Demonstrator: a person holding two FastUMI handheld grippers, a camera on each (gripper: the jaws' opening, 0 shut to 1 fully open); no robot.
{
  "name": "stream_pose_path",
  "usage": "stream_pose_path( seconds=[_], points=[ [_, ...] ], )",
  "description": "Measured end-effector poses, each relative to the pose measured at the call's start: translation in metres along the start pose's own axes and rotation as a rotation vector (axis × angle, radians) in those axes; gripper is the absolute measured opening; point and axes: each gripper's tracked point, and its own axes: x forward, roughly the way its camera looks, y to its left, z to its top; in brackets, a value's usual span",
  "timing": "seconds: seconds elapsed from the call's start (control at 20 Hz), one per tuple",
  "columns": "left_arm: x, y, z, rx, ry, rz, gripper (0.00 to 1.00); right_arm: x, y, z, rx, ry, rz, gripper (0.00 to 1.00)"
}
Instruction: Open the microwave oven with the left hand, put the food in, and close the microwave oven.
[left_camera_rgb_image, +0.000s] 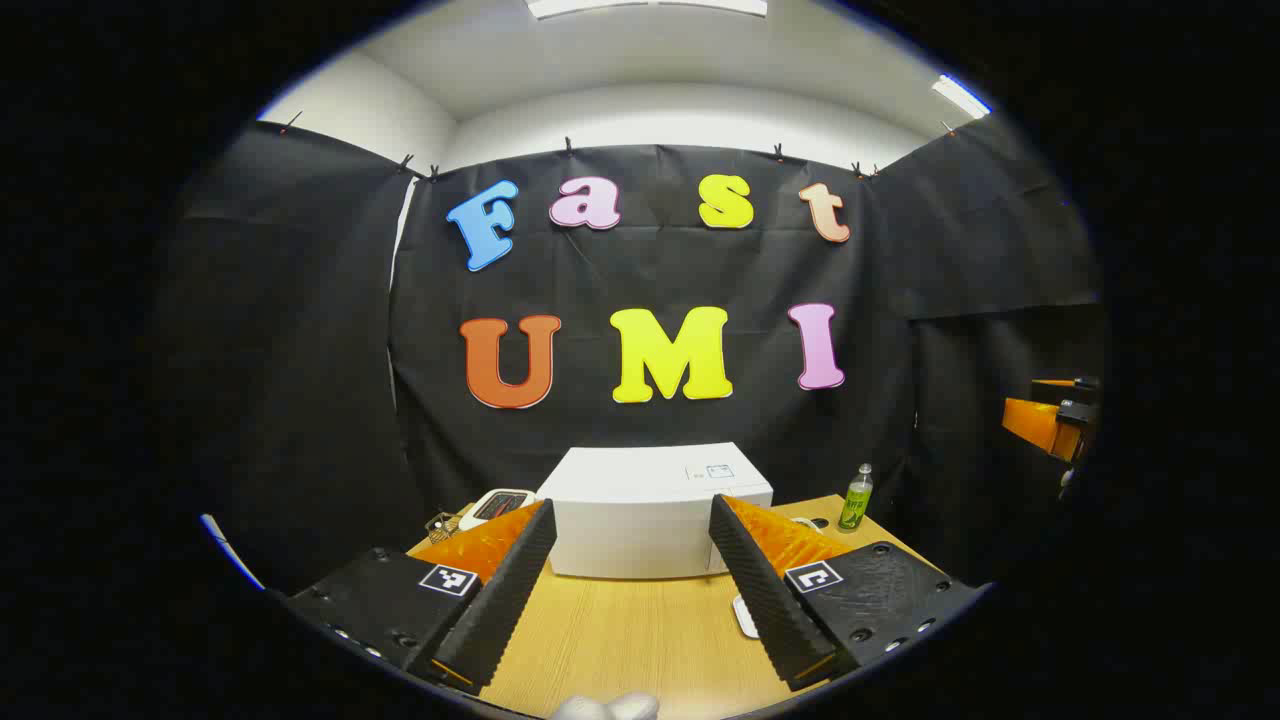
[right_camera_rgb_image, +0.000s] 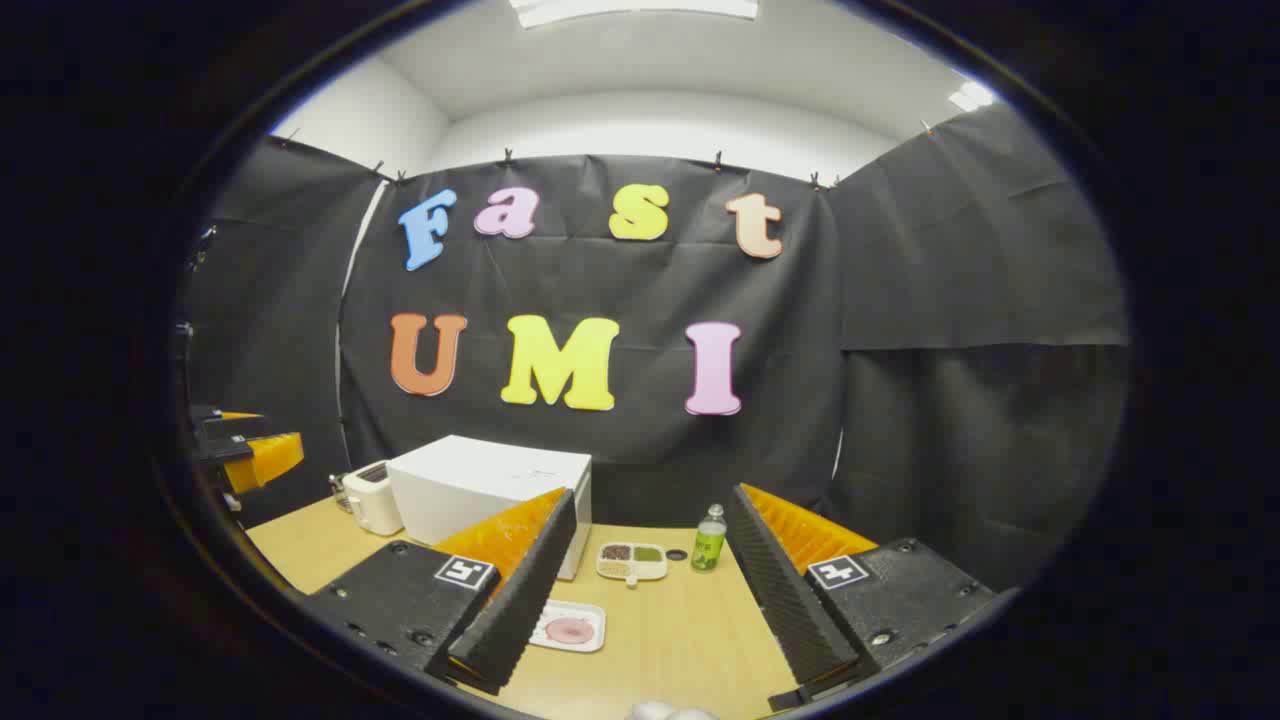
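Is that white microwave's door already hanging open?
No: in the left gripper view the microwave shows a flat, closed white front, with nothing swung out over the table.

Microwave (left_camera_rgb_image: 655, 510) door side hidden behind claw fingers (left_camera_rgb_image: 745, 560).

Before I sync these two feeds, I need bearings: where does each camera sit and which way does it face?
Left gripper view: rides the left gripper, facing the microwave head-on across the table; own open fingers below, right gripper at right edge.
Right gripper view: rides the right gripper, facing a green bottle, divided tray and plate; microwave and left gripper to its left.
Shared: microwave, bottle, table.
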Motion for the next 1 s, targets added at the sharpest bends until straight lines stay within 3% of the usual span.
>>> stream_pose_path(
  seconds=[0.65, 1.0],
  points=[
    [0.029, -0.006, -0.014, 0.002, 0.008, -0.034, 0.96, 0.015, -0.003, -0.004, 0.012, 0.01, -0.021, 0.99],
    [0.083, -0.058, -0.056, 0.002, -0.028, -0.105, 0.96, 0.017, -0.035, -0.01, -0.004, 0.046, -0.068, 0.99]
  ],
)
